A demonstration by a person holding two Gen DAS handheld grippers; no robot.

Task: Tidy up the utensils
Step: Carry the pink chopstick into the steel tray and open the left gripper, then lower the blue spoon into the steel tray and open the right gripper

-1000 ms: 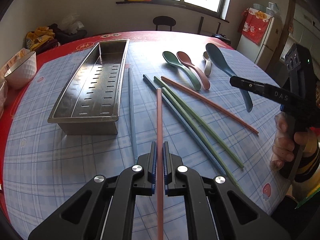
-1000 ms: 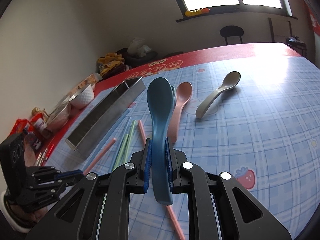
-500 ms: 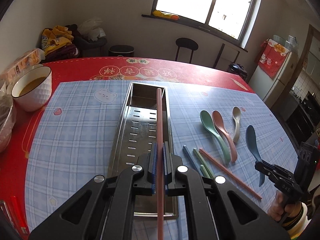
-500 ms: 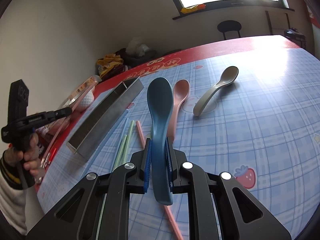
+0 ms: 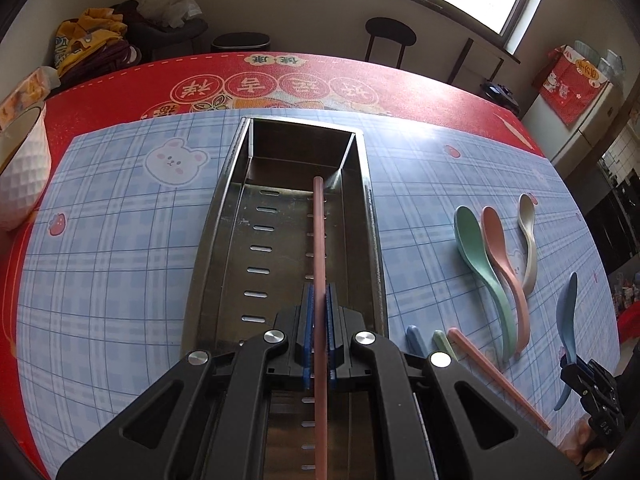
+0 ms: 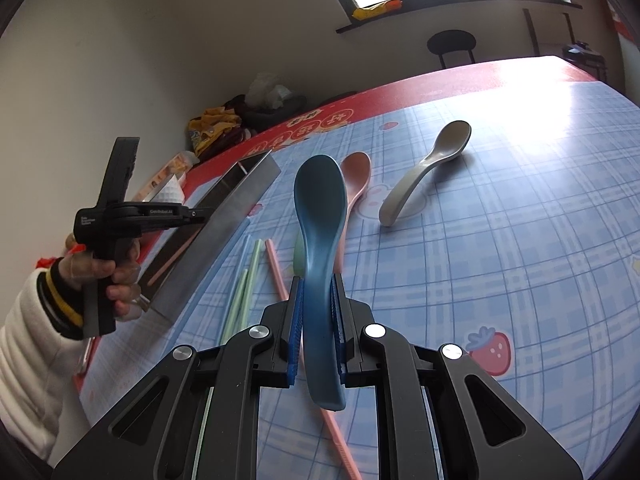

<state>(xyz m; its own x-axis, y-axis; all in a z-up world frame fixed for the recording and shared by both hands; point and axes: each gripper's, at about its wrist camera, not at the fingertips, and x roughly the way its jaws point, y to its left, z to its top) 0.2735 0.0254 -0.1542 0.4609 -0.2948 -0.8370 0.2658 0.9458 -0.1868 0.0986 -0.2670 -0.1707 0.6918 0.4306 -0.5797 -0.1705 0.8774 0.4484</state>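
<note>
My left gripper [image 5: 319, 300] is shut on a pink chopstick [image 5: 319, 232] and holds it lengthwise over the steel perforated tray [image 5: 224, 216], tip near the tray's far end. My right gripper [image 6: 317, 300] is shut on a dark blue spoon [image 6: 320, 208], held above the table. The blue spoon also shows in the left wrist view [image 5: 567, 312] at the right edge. Green [image 5: 476, 248], pink [image 5: 502, 252] and beige [image 5: 528, 232] spoons lie right of the tray. Blue, green and pink chopsticks [image 6: 250, 276] lie on the table between tray and spoons.
A white bowl [image 5: 20, 176] stands at the table's left edge. The table has a blue checked mat [image 6: 520, 220] over a red cloth. A stool [image 5: 390, 36] and bags stand beyond the far edge.
My left gripper carried the pink chopstick from the table onto the tray and lowered it inside. My right gripper stayed nearly still with the blue spoon.
</note>
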